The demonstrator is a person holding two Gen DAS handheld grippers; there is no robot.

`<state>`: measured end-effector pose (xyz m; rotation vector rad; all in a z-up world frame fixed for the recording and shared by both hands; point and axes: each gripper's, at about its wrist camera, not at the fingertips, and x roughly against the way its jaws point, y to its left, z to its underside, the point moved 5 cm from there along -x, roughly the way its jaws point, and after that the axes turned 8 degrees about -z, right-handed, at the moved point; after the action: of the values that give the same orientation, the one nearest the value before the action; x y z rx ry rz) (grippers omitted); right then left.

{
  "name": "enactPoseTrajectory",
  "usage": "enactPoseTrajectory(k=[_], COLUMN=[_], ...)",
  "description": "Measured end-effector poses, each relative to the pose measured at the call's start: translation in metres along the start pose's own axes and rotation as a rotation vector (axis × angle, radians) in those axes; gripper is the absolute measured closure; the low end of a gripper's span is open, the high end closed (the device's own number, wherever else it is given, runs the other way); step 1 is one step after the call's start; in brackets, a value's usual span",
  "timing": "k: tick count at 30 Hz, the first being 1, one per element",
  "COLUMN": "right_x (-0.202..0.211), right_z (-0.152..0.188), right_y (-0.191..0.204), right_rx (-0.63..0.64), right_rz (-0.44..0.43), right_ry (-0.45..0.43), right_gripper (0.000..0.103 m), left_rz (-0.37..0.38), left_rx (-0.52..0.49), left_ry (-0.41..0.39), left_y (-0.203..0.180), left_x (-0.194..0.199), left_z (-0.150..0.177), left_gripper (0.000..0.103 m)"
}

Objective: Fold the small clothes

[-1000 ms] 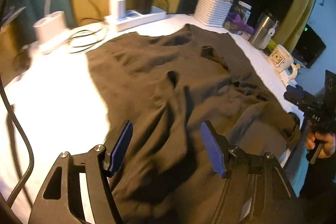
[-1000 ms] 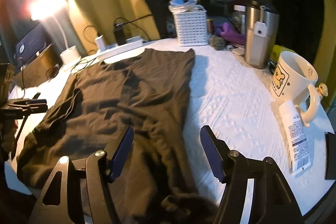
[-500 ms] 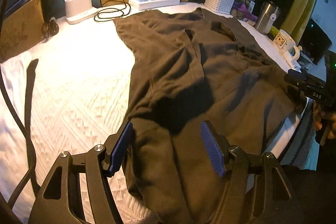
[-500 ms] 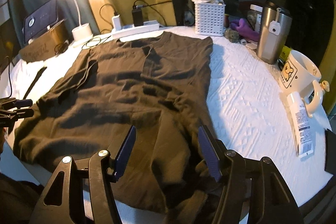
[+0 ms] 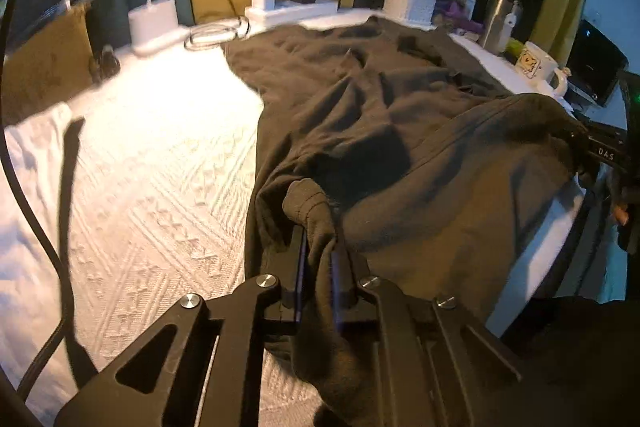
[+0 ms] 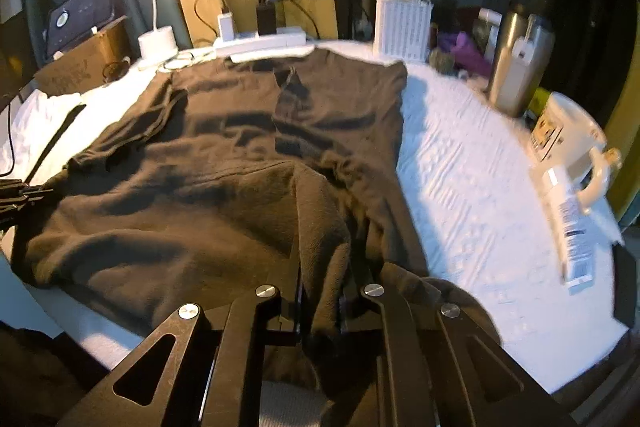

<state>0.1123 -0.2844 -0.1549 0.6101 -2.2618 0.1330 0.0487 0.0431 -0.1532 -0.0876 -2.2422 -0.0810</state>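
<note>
A dark brown garment (image 5: 372, 115) lies spread on a round table with a white textured cloth (image 5: 160, 163). My left gripper (image 5: 320, 247) is shut on the garment's near hem at its left corner, a bunch of fabric sticking up between the jaws. In the right wrist view the garment (image 6: 240, 155) fills the table's left and middle. My right gripper (image 6: 324, 267) is shut on the near hem at the right corner, fabric pinched between the jaws. The right gripper also shows at the left view's right edge (image 5: 600, 147), the left gripper at the right view's left edge (image 6: 20, 195).
At the back stand a power strip with chargers (image 6: 260, 41), a lit desk lamp (image 6: 156, 39) and a white basket (image 6: 402, 27). At the right are a steel tumbler (image 6: 516, 67), a white mug (image 6: 568, 131) and a tube (image 6: 568, 223). A black cable (image 5: 32, 187) hangs at the left.
Both grippers were open above the garment's near edge; both have now shut on the hem. The hem is lifted slightly and bunched at each gripper.
</note>
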Motion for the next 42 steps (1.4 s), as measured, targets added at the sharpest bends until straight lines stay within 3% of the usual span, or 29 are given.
enactPoseTrajectory(k=[7,14,16,17,18,21,23,24,25,27,29,31,32,33,35,36,37,42], right_x=[0.043,0.033,0.021,0.017,0.013,0.015,0.015,0.016,0.018,0.022,0.023,0.021,0.018,0.013,0.009,0.009,0.009,0.023], right_z=[0.004,0.045,0.053,0.056,0.057,0.056,0.056,0.056,0.057,0.057,0.059,0.059,0.061,0.062,0.063,0.063,0.062,0.050], right_y=[0.012,0.002,-0.001,-0.003,-0.003,-0.002,-0.005,-0.008,-0.011,-0.013,-0.012,-0.010,-0.009,-0.009,-0.007,-0.005,-0.003,0.004], right_rx=[0.037,-0.023,-0.047,-0.055,-0.059,-0.049,-0.050,-0.054,-0.060,-0.072,-0.052,-0.048,-0.051,-0.053,-0.052,-0.051,-0.047,-0.017], right_rz=[0.008,0.010,0.018,0.023,0.025,0.033,0.048,0.064,0.071,0.058,0.061,0.041,0.027,0.024,0.021,0.012,0.006,0.014], right_ry=[-0.052,0.030,0.054,0.067,0.072,0.066,0.070,0.068,0.063,0.041,0.026,-0.001,0.010,0.025,0.024,0.023,0.022,-0.008], right_gripper=[0.091,0.091,0.091,0.091,0.091,0.090,0.076,0.061,0.039,0.033,0.033,0.038,0.046,0.062,0.069,0.078,0.084,0.089], left_rz=[0.058,0.045,0.031,0.018,0.015,0.033,0.032,0.037,0.042,0.037,0.023,0.016,0.013,0.010,0.011,0.012,0.011,-0.017], left_rx=[-0.023,0.030,0.045,0.051,0.060,0.066,0.055,0.049,0.041,0.017,0.009,-0.001,-0.005,-0.004,-0.003,-0.004,-0.006,-0.006], left_ry=[-0.110,-0.010,0.025,0.029,0.024,0.035,0.044,0.047,0.048,0.048,0.044,0.037,0.035,0.033,0.028,0.024,0.018,-0.034], left_y=[-0.014,-0.006,-0.006,-0.006,-0.006,-0.008,-0.012,-0.015,-0.017,-0.022,-0.024,-0.026,-0.027,-0.027,-0.027,-0.028,-0.028,-0.028], left_x=[0.054,0.030,0.022,0.020,0.020,0.019,0.018,0.017,0.017,0.013,0.011,0.012,0.012,0.013,0.015,0.018,0.020,0.035], left_z=[-0.005,0.027,0.034,0.036,0.037,0.039,0.041,0.042,0.043,0.045,0.046,0.047,0.047,0.047,0.046,0.045,0.043,0.032], left_gripper=[0.094,0.093,0.080,0.059,0.047,0.046,0.046,0.046,0.046,0.046,0.047,0.056,0.064,0.071,0.084,0.087,0.088,0.089])
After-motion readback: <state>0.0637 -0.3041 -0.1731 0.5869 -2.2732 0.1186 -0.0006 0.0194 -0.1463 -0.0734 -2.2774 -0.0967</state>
